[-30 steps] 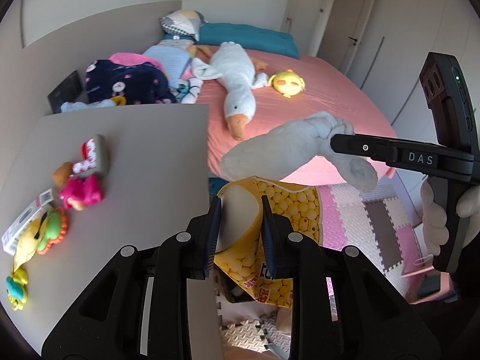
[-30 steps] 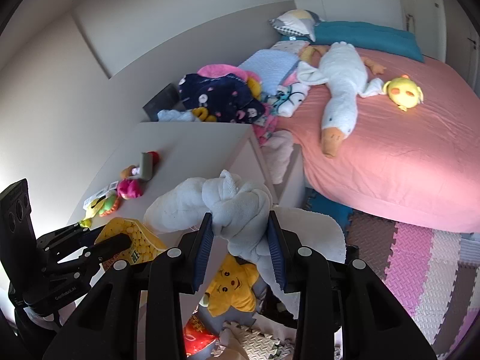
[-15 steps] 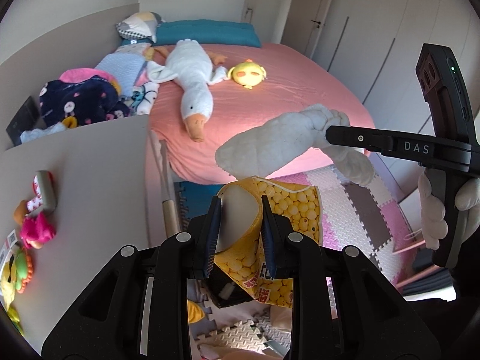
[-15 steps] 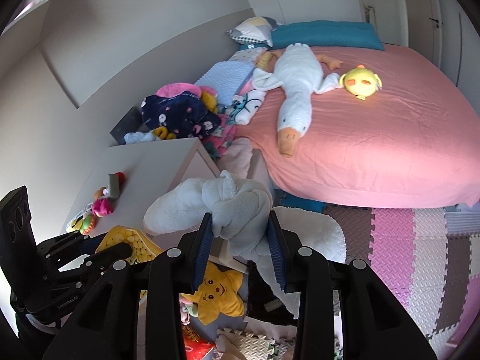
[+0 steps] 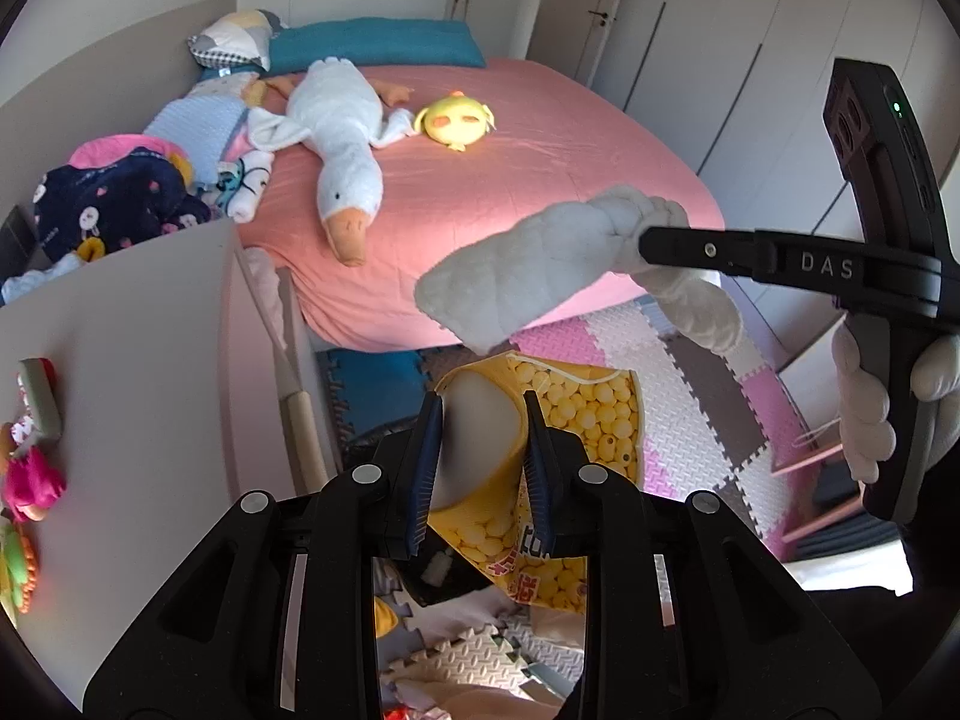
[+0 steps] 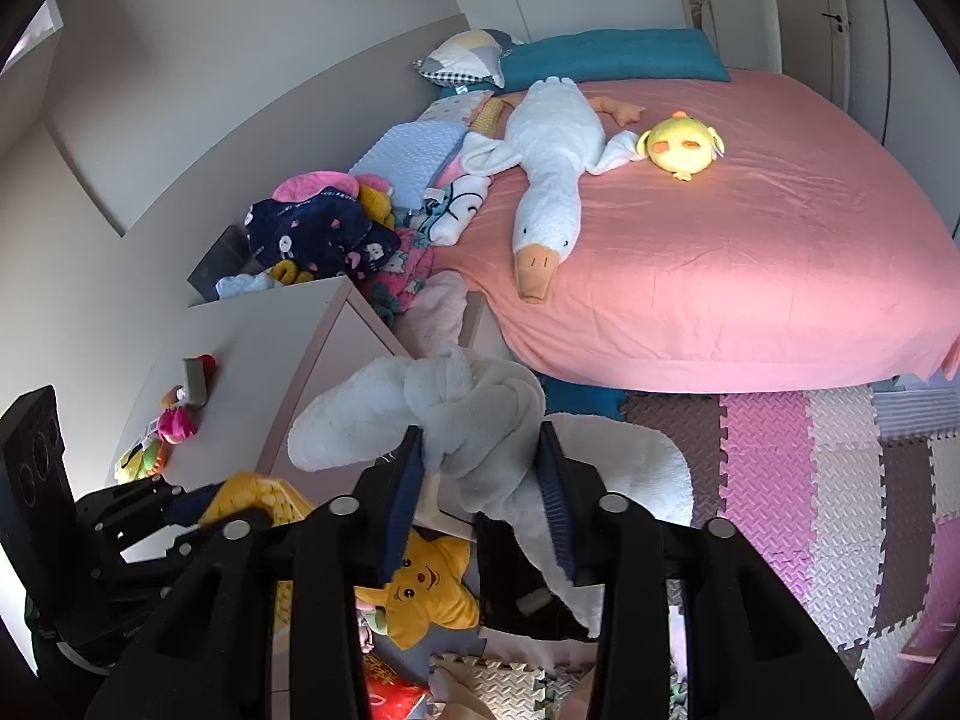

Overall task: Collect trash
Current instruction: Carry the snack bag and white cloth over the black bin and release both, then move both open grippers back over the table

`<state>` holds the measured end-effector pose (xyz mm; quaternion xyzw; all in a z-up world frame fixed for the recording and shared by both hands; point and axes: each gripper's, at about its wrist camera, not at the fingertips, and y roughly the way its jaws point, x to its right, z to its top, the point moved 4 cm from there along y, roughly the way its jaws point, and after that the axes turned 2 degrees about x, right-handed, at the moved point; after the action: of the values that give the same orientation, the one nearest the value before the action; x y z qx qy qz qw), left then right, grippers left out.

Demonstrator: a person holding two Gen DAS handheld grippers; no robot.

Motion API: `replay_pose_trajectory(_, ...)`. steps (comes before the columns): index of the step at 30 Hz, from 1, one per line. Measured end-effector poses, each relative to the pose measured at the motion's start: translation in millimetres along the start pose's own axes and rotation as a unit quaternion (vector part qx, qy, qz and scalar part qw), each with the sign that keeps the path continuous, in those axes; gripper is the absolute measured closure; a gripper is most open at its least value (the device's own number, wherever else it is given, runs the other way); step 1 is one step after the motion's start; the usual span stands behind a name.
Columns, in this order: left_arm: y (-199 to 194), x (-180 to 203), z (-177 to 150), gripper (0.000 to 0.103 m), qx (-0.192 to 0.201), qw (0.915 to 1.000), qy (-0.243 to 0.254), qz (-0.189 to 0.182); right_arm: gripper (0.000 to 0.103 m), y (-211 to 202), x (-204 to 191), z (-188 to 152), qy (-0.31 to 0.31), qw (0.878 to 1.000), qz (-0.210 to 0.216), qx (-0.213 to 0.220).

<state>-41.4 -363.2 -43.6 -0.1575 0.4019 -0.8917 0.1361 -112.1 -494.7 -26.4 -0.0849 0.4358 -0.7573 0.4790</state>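
My left gripper (image 5: 483,456) is shut on a yellow snack bag (image 5: 576,414) printed with corn puffs, pinching the rim of its open mouth. To its right, my right gripper (image 5: 648,246) holds a knotted white cloth (image 5: 528,276) above the bag. In the right wrist view the cloth (image 6: 474,402) fills the gap of the right gripper (image 6: 480,468); its jaws are opening, and the pads still touch the cloth. The bag (image 6: 258,498) and left gripper (image 6: 180,516) sit at lower left. A dark bin (image 6: 522,594) lies below the cloth. A gloved hand (image 5: 864,420) grips the right handle.
A pink bed (image 6: 750,252) carries a white goose plush (image 6: 552,180) and a yellow chick plush (image 6: 681,144). The white cabinet (image 5: 138,360) on the left holds small toys (image 5: 30,480). A yellow star plush (image 6: 426,576) and a red packet (image 6: 384,690) lie on the foam floor mats (image 6: 840,480).
Both wrist views have swung from the cabinet toward the bed and floor mats. The right gripper's jaws have widened around the white cloth. The snack bag stays pinched in the left.
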Motion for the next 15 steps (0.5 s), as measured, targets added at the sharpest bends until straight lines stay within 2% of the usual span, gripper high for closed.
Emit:
replay_pose_trajectory(1,1,0,0,0.067,0.001,1.0,0.001,0.007,0.054,0,1,1,-0.001,1.0,-0.006,0.003)
replay_pose_trajectory(2,2,0,0,0.044,0.004,0.9999,0.0,0.014,0.046,-2,2,2,-0.002,1.0,-0.017,0.01)
replay_pose_trajectory(3,1,0,-1,0.03,0.009,0.9996,-0.001,0.025,0.036,-4,3,4,-0.003,0.999,-0.028,0.021)
replay_pose_trajectory(4,-1,-1,-1,0.017,0.019,0.9989,-0.004,0.042,0.033,-6,4,5,-0.003,0.999,-0.035,0.028)
replay_pose_trajectory(7,-6,-6,-1,0.017,0.029,0.9983,-0.014,0.049,0.03,-7,4,8,-0.007,0.999,-0.04,0.034)
replay_pose_trajectory(15,-20,-35,-14,0.017,0.03,0.9942,-0.056,0.087,0.03,8,-21,9,-0.027,0.999,-0.008,0.02)
